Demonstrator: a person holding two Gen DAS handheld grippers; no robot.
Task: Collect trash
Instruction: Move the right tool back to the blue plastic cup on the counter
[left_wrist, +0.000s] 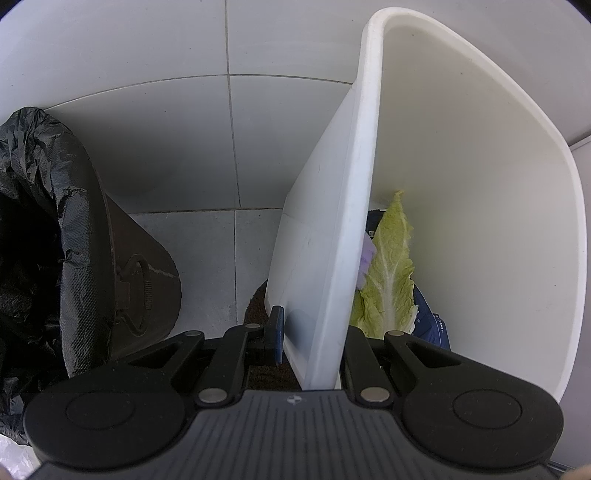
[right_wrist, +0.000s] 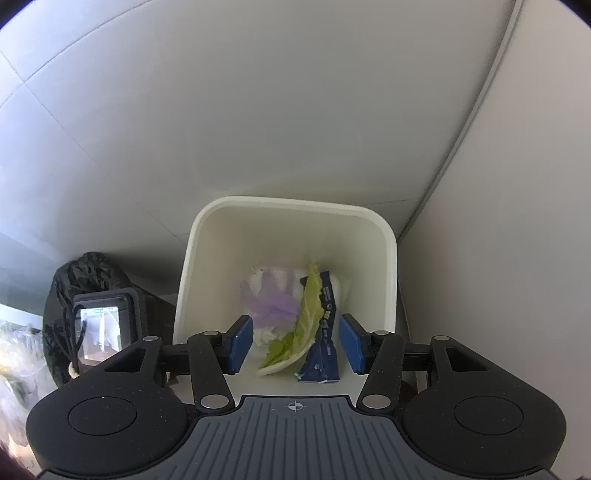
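My left gripper (left_wrist: 314, 332) is shut on the side wall of a white plastic bin (left_wrist: 325, 229), with one blue pad outside the wall and the other finger inside. In the bin (right_wrist: 288, 203) lie a green cabbage leaf (right_wrist: 306, 325), a dark blue wrapper (right_wrist: 325, 354), a purple glove (right_wrist: 271, 304) and white tissue (right_wrist: 266, 278). The left wrist view also shows the leaf (left_wrist: 391, 266) and a corner of the wrapper (left_wrist: 430, 325). My right gripper (right_wrist: 296, 343) hangs open above the bin's mouth, nothing between its pads.
A brown bin (left_wrist: 147, 273) lined with a black bag (left_wrist: 37, 240) stands left of the white bin on a pale tiled floor against a tiled wall. A clear plastic bag (right_wrist: 14, 350) shows at the left edge. A wall corner closes the right side.
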